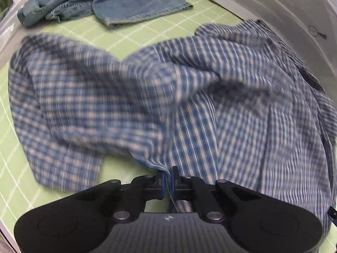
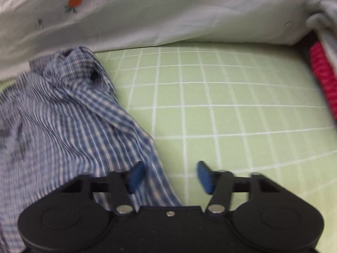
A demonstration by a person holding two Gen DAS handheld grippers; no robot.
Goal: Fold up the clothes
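Observation:
A blue-and-white checked shirt (image 1: 147,97) lies crumpled across a green gridded mat (image 1: 130,35). My left gripper (image 1: 168,174) is shut on the shirt's near hem, and the cloth runs pinched between its blue pads. In the right wrist view the same shirt (image 2: 73,116) fills the left side, its right edge trailing toward me. My right gripper (image 2: 171,172) stands open over that edge. A strip of the fabric lies between its blue pads (image 2: 137,177), closer to the left one, and neither pad presses on it.
A heap of blue denim clothing (image 1: 105,2) lies at the far side of the mat. A white sheet with a carrot print (image 2: 168,10) rises behind the mat (image 2: 231,105). A red fabric item (image 2: 322,80) sits at the far right edge.

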